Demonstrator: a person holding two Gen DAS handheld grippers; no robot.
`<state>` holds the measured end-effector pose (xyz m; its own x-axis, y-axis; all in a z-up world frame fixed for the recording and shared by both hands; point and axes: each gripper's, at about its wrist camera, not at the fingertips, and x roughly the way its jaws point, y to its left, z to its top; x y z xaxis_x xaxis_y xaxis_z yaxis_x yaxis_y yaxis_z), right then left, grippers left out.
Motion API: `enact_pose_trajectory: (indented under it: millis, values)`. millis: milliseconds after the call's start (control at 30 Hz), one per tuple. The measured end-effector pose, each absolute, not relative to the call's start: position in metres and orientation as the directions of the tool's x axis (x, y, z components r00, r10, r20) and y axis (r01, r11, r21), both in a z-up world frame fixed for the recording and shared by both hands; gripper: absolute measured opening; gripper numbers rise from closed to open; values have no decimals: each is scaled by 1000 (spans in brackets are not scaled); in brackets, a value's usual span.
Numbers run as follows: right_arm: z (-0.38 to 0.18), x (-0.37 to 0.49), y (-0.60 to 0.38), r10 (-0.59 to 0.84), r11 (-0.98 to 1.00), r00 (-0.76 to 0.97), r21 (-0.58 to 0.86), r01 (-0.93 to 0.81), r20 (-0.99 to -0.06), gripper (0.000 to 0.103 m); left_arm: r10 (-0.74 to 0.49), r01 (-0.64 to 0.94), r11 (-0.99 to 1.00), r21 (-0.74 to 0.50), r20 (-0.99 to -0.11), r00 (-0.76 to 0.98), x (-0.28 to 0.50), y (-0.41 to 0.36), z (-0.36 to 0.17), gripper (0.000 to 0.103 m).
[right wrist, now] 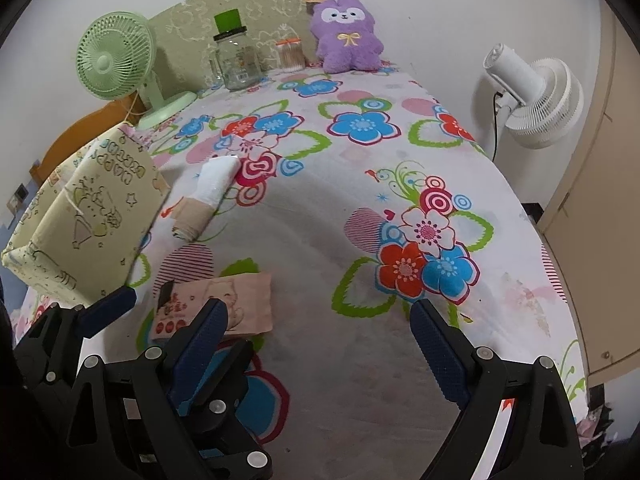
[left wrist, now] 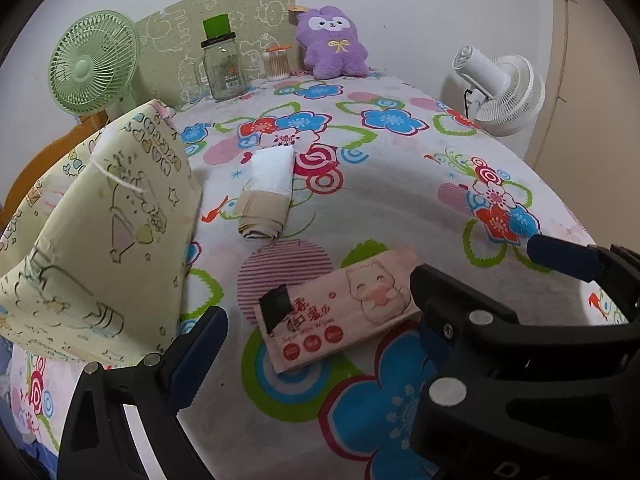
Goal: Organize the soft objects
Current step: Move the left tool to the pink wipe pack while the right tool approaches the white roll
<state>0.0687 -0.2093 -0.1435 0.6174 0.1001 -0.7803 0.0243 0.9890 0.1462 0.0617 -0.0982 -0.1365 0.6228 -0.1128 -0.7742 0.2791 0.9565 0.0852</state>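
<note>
The cloth bin (left wrist: 100, 232) stands at my left on the flowered sheet (left wrist: 400, 200), soft-walled, so I'd grip its rim. The purple plush (left wrist: 334, 42) sits far back: light, squashy. The rolled towel (left wrist: 266, 196) lies mid-bed. The wipes pack (left wrist: 340, 312), slippery film, reads "Mini Wipes". My left gripper (left wrist: 316, 332) and right gripper (right wrist: 316, 328) are both spread, empty

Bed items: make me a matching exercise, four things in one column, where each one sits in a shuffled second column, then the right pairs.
Things:
1. purple plush toy
2. green fan
3. pink wipes pack
4. white fan

Places:
A. beside the bed's right edge
B. far end, against the wall
C. near end, close to the grippers
D. far left corner

Pairs: 1-B, 2-D, 3-C, 4-A
</note>
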Motion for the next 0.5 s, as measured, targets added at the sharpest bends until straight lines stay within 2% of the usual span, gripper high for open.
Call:
enact_pose_trajectory:
  millis: [500]
  values:
    - [-149, 83, -224, 97, 984, 605, 167, 61, -790, 94, -111, 264, 961, 76, -771, 627, 80, -109, -137, 97]
